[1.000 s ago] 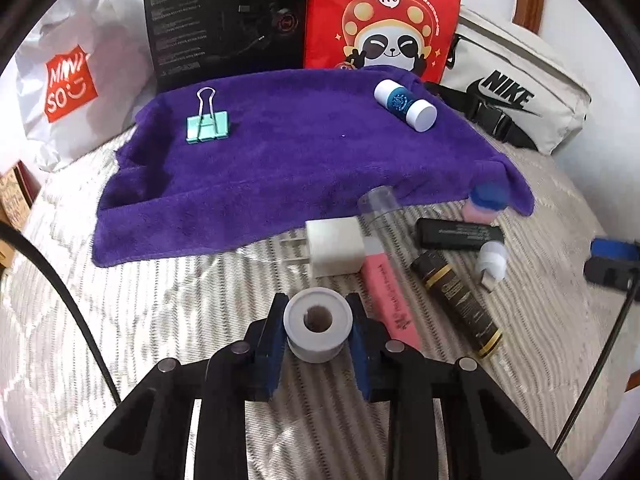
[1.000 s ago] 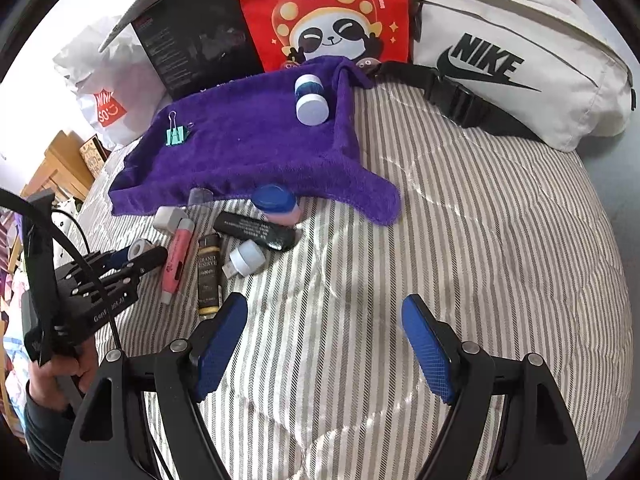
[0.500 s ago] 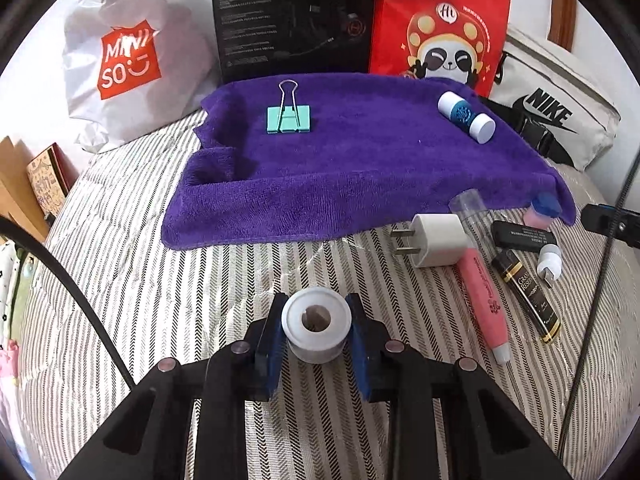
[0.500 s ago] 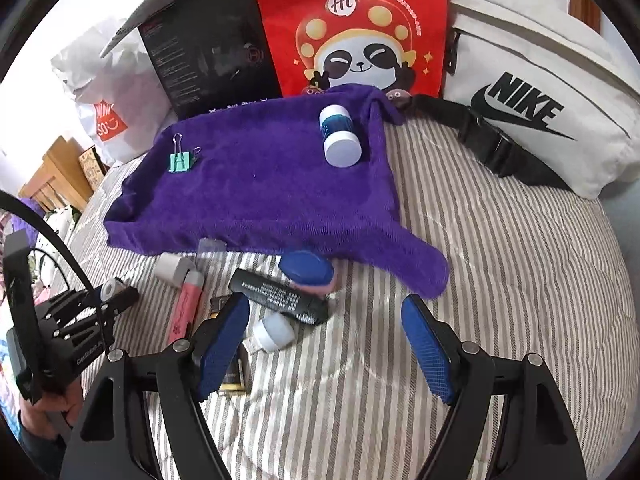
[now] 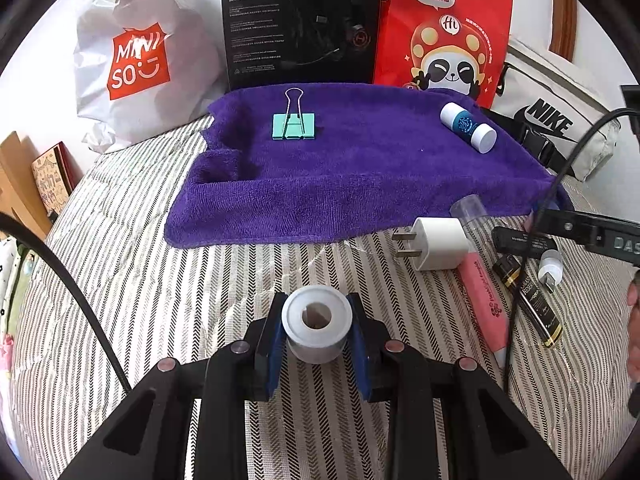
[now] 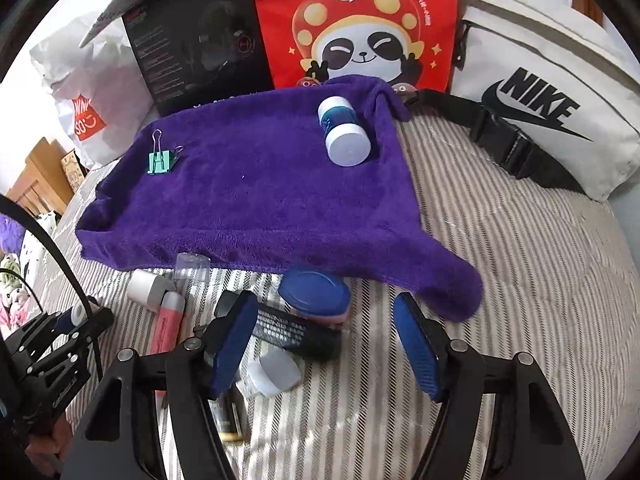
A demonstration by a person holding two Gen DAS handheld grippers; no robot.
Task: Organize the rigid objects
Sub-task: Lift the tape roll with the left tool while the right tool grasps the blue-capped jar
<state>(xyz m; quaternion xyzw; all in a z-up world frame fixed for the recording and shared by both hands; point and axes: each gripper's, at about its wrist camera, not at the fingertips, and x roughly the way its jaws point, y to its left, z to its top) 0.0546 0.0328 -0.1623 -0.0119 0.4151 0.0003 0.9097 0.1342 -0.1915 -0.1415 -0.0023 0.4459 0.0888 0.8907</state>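
left gripper [image 5: 317, 334]: white tape roll [image 5: 317, 323] pinched between the pads, carried above the striped bedding [image 5: 160, 300], short of the purple towel [image 5: 360, 176]. right gripper [image 6: 325, 340]: jaws closing, pads not yet pressing; black tube [image 6: 296, 334] and blue-lidded jar [image 6: 314, 294] both lie between them.

risks noted:
- the two items touch, so both may be caught, or the jar nudged against the towel edge.
- the small white cap [image 6: 274, 372] just beside may be knocked.
- the roll is held by its curved sides; slip judged possible if tilted.
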